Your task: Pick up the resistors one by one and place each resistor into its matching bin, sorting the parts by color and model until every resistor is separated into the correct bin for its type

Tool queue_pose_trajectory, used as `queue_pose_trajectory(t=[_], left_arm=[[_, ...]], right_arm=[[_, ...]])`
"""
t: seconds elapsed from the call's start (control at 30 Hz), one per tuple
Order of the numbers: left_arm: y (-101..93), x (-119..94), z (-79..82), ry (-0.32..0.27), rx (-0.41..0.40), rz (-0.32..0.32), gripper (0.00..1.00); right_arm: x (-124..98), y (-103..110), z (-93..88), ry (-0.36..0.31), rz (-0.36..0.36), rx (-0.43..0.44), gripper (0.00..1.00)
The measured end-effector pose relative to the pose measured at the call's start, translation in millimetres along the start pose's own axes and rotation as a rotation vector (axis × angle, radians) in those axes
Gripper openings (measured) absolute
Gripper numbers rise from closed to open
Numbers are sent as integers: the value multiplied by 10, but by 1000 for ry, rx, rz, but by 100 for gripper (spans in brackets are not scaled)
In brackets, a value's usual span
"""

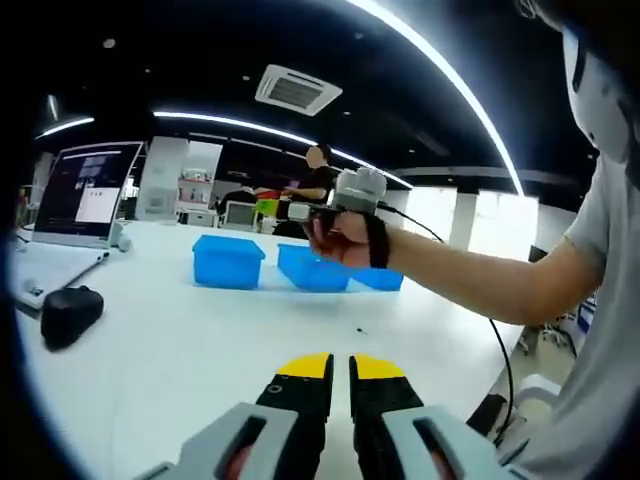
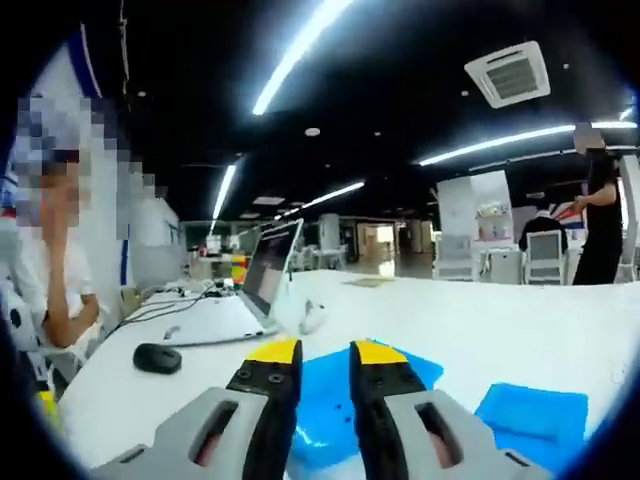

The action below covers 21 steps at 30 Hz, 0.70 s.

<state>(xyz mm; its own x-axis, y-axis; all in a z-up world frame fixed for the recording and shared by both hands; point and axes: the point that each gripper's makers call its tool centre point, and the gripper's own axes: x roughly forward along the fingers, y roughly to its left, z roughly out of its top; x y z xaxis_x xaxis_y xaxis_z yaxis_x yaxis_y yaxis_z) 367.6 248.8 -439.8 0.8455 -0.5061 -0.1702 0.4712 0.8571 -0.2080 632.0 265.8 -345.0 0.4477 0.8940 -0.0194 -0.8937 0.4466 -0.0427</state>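
Resistors stay too small to spot; one dark speck (image 1: pixel 361 330) lies on the white table (image 1: pixel 180 350). Your right gripper (image 2: pixel 325 352) hovers above the blue bins (image 2: pixel 335 405), jaws slightly parted, empty; left gripper (image 1: pixel 340 365) likewise. Next: locate a part.

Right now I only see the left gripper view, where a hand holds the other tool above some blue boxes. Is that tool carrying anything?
Observer: In the right gripper view, the right gripper has its fingers apart above a blue bin. I can make out nothing between them.
Operator: Is there anyone close by that I'm missing?
Observer: Yes, a person sits at the table's edge, near the open laptop and a dark mouse.
Operator: Anything lying around them?
Observer: Cables trail across the table between the person and the laptop.
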Motion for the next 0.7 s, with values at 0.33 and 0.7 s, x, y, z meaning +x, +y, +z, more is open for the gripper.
queue_pose_trajectory(t=[0.33,0.7], left_arm=[[-44,72,-33,8,-3,-13,10],[-41,20,-16,2,5,-8,10]], right_arm=[[-558,528,-148,207,309,-214,18],[-1386,1314,-794,670,872,-688,17]])
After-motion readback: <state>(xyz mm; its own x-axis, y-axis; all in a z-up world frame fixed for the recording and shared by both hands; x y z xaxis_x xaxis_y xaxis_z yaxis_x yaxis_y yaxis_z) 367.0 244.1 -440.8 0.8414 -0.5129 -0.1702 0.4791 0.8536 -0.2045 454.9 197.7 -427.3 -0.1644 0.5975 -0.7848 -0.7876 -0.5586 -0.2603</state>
